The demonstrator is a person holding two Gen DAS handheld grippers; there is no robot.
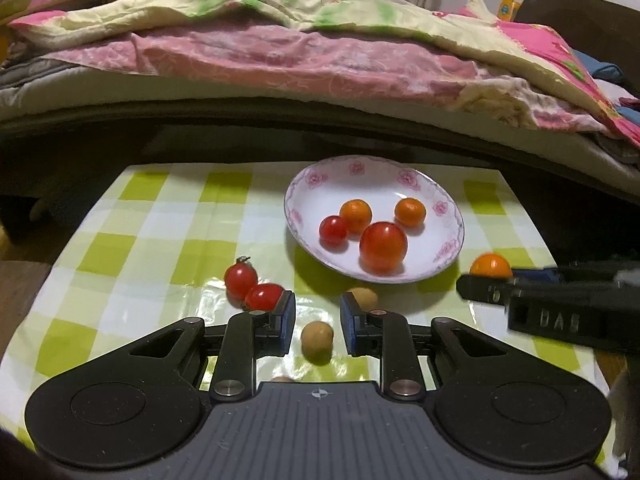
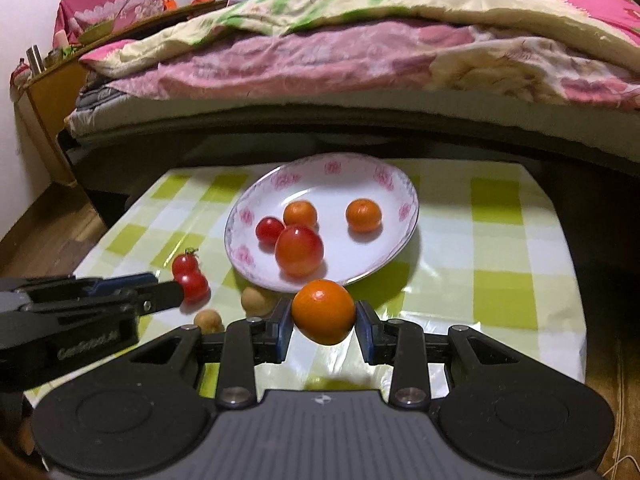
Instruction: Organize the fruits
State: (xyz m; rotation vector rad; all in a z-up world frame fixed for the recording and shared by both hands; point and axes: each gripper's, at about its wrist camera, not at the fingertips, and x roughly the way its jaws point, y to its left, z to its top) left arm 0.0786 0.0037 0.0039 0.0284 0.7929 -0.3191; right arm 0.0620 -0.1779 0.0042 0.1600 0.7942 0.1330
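A white plate with pink flowers (image 1: 448, 204) (image 2: 248, 216) holds two tomatoes and two small oranges. My right gripper (image 2: 323, 320) is shut on a small orange (image 2: 323, 311) (image 1: 490, 265), held just above the table in front of the plate's near rim. My left gripper (image 1: 317, 320) is open and empty, low over the table. A brown longan (image 1: 317, 341) lies between its fingers, apart from both pads. A second longan (image 1: 365, 298) lies by the right finger. Two cherry tomatoes (image 1: 252, 286) (image 2: 189, 276) lie left of the plate, one against the left finger.
The small table has a green and white checked cloth (image 1: 140, 240) (image 2: 500, 240). A bed with pink and cream quilts (image 1: 280, 52) runs along behind it. A wooden cabinet (image 2: 48, 92) stands at the far left. Wooden floor lies beside the table.
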